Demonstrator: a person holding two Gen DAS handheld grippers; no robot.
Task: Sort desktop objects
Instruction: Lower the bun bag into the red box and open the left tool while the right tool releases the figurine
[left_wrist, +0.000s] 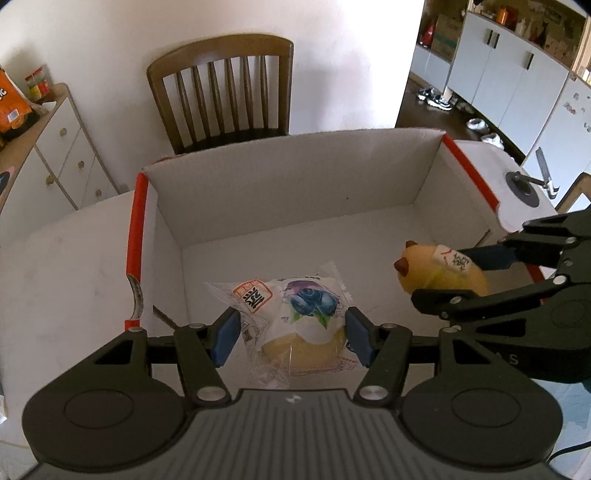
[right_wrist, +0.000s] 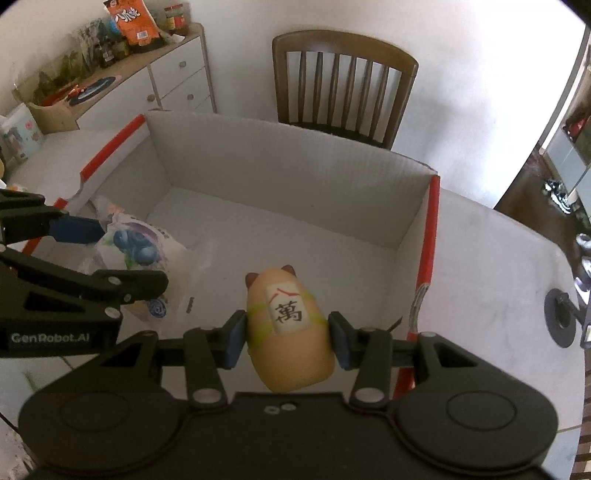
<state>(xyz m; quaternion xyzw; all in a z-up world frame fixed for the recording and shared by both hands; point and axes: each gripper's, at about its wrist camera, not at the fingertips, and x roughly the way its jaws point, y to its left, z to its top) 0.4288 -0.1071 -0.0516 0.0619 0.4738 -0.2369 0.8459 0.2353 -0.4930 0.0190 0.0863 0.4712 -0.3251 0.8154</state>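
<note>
Blueberry-print snack pack is sitting between the blue pads of the left gripper, jaws closed on its clear wrapper at a middling width, over the near-left part of a white cardboard box. Whether the pack is touching the box floor can't be told. Seen from the right wrist cam, the same pack is hanging in the left gripper at the box's left side.

Alongside it, the right gripper is gripping a tan cat-shaped toy w/ brown ears and a white mahjong-style tile on its back, pads pressing both flanks, jaws at a narrow-to-mid width. From the left cam the toy is showing at the box's right, held in the right gripper.

Box w/ red-edged flaps is standing open on a white worktop, interior otherwise bare. A brown wooden chair is standing just behind the box, against a white wall. A white drawer unit is standing to the left w/ an orange snack bag & jars on top. A black round fitting is lying on the worktop, right of the box.
</note>
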